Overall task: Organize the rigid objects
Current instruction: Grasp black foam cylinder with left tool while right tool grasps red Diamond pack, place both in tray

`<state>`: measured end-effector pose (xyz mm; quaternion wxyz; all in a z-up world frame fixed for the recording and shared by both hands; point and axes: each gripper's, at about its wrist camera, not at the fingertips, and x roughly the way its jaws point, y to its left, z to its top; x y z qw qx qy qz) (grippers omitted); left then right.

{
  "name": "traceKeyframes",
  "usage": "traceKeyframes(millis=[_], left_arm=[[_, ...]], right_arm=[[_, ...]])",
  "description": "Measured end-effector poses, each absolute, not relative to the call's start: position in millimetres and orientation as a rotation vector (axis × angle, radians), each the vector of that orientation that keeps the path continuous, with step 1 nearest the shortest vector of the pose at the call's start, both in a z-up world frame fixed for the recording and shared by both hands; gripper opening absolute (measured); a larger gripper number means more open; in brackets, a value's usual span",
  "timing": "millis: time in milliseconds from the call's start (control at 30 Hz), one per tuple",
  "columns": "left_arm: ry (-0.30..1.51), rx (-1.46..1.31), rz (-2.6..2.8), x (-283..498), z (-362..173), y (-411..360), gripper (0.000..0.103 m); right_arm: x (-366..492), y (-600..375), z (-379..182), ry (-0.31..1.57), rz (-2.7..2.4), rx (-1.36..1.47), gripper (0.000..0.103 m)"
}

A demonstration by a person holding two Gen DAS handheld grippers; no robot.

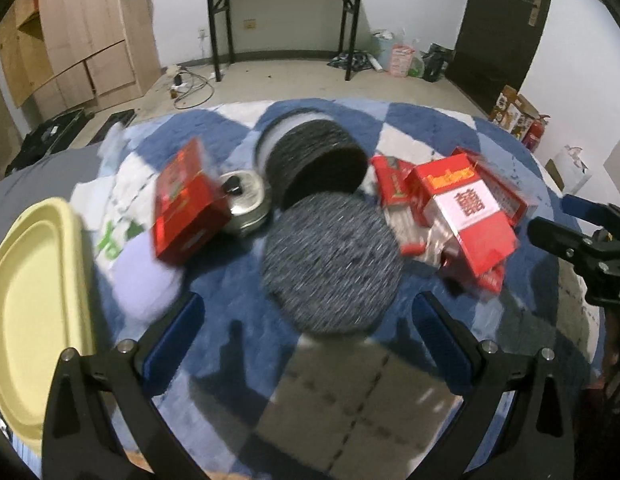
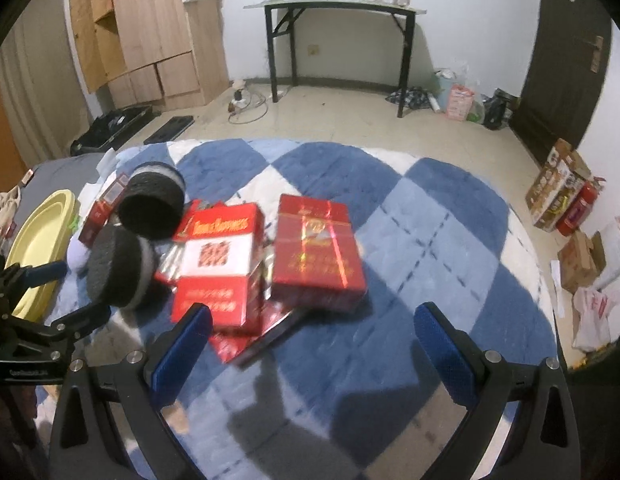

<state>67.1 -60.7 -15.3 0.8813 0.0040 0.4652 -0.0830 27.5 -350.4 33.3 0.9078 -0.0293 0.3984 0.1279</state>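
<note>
Left gripper (image 1: 306, 336): jaws spread wide, nothing between the blue pads, held low over the blue-and-white checked blanket (image 1: 214, 280). Right gripper (image 2: 311, 340): likewise wide apart and empty, held over the same blanket.

Directly ahead of the left gripper lies a round dark grey disc (image 1: 331, 264), tilted on its edge toward the camera. Behind it, touching or nearly so, a second dark cylinder with a white side band (image 1: 313, 160) lies on its side, flat face toward the gripper. A round metal tin (image 1: 244, 200) sits just left of the cylinder, partly hidden by a red box (image 1: 188, 204) tipped up on an edge. A yellow tray (image 1: 34, 304) rests at the far left edge.

Ahead of the right gripper, a red-and-white carton (image 2: 220, 264) lies flat, long axis running away from the camera, printed end farthest. Just beside it on the right, a plain red carton (image 2: 315, 252) lies parallel to it. Flattened red packs (image 2: 250, 340) protrude beneath both, blocking the near approach. Motion blur obscures the finer print.
</note>
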Motion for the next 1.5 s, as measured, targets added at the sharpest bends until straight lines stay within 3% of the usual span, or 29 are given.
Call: traceKeyframes(millis=[533, 567, 667, 700, 767, 1067, 1333, 1500], left_arm=[[0.996, -0.033, -0.188, 94, -32, -71, 0.103], [0.998, -0.041, -0.189, 96, -33, -70, 0.100], [1.000, -0.081, -0.202, 101, -32, -67, 0.071], [1.010, -0.105, -0.179, 103, -34, -63, 0.071], [1.024, -0.154, -0.184, 103, -35, -57, 0.070], [0.906, -0.139, -0.226, 61, 23, -33, 0.070], [0.872, -0.135, -0.015, 44, 78, 105, 0.071], [0.955, -0.145, 0.179, 46, 49, 223, 0.071]], right_arm=[[86, -377, 8, 0.908, 0.367, 0.051, 0.102], [88, -376, 7, 0.915, 0.371, 0.049, 0.100], [96, -375, 4, 0.932, 0.400, 0.058, 0.085], [100, -374, 3, 0.934, 0.413, 0.061, 0.082], [104, -373, -1, 0.945, 0.445, 0.066, 0.057], [79, -388, 32, 0.847, 0.464, 0.044, 0.056], [35, -284, 132, 0.717, 0.706, -0.261, 0.056], [1, -156, 133, 0.670, 0.889, -0.491, 0.056]])
